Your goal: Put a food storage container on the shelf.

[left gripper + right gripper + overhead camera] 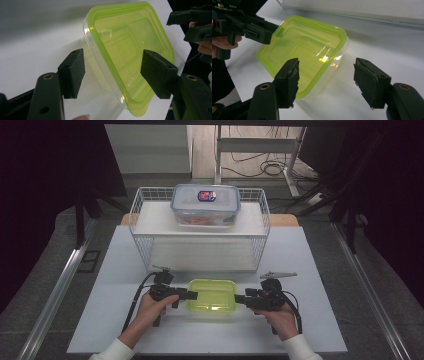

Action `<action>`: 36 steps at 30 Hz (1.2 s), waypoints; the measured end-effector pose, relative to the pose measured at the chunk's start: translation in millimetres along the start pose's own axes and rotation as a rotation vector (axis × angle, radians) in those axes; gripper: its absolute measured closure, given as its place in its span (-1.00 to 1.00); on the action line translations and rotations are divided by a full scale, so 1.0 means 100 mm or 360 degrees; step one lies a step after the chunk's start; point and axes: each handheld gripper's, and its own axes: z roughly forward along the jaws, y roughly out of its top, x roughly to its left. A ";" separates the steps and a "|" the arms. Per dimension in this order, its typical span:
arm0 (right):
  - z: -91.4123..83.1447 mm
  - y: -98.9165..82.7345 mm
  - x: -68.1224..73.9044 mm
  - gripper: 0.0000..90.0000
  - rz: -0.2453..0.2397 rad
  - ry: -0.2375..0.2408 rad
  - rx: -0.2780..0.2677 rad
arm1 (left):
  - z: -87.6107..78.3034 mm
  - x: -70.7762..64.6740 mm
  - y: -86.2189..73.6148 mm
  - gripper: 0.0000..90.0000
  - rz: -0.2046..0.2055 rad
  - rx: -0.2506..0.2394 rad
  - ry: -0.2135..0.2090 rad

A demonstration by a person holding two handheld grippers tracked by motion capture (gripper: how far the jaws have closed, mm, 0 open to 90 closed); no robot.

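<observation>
Labels first: the clear lidded box (205, 205) up on the top shelf of the white wire rack (145, 215) has a red and blue sticker on its lid, but it's way too small to read, so no brand from me. Nothing written on the green-lidded container (212, 296) that I can make out.

That container sits on the white table (300, 270), just in front of the rack, right between the two tools. In the high view the left gripper (192, 295) comes at its left end and the right gripper (239, 298) at its right end, both tips right at the lid's edges, too small there to say if they touch.

The close-ups sort that out a bit. The left gripper view has the jaws standing apart with a corner of the container (130, 60) between them, and the pads aren't pressing on it. You also see the clear tub under the green lid here, which the high view barely gives you. The right gripper view shows its jaws apart too, with the container's (304, 50) near corner just past the left pad, and nothing clamped. It also catches the other gripper (265, 32) resting its tip over the far edge of the lid.
</observation>
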 end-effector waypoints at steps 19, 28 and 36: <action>0.28 -0.05 -0.05 0.35 0.0116 0.0082 0.0104 | 0.04 0.04 -0.07 0.22 -0.0080 -0.0016 -0.0115; 0.21 -0.09 -0.07 0.57 0.0196 0.0140 0.0054 | -0.03 0.00 -0.14 0.57 -0.0016 -0.0055 -0.0084; 0.14 -0.14 -0.05 0.68 0.0211 0.0198 0.0022 | -0.08 -0.06 -0.22 0.61 0.0064 -0.0078 -0.0078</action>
